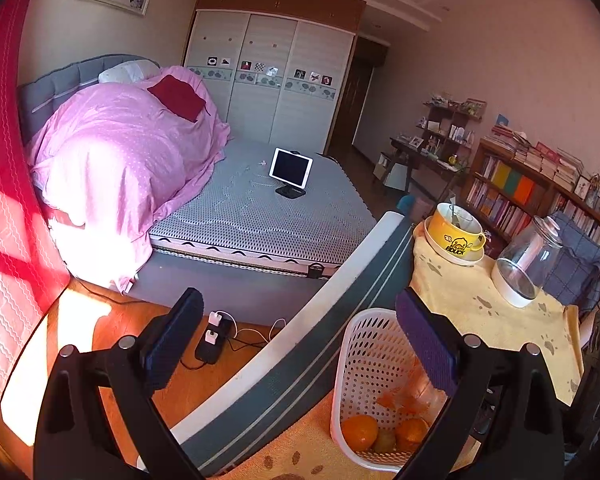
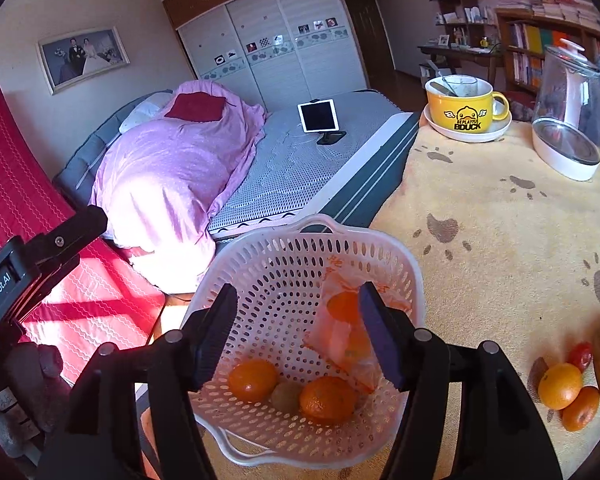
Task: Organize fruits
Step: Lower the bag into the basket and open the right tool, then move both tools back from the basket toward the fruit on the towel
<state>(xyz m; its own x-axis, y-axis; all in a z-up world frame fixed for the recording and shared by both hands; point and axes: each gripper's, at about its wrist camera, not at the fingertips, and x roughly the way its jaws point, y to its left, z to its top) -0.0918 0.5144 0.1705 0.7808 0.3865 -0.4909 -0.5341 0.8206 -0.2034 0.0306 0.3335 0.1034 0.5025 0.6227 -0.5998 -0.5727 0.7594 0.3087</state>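
Right gripper [image 2: 296, 332] spread, empty, over perforated plastic basket [image 2: 300, 236] (oranges, crinkled bag inside). Left gripper [image 1: 300, 340] likewise released. Yellow mug [image 2: 460, 108] at 1 o'clock.

You get hard sunlight from the left in both views. It blows out the quilt [image 1: 112, 184] to near white and lays bright window bars across the red cover [image 2: 80, 292] and floor [image 1: 80, 320]. The far wardrobe [image 1: 272, 76] sits dimmer. Your tablecloth [image 2: 500, 232] is evenly lit, fruit casting short shadows. Fisheye bending curves the walls, and dark vignette fills the corners. Focus looks sharp throughout; distant books go soft.
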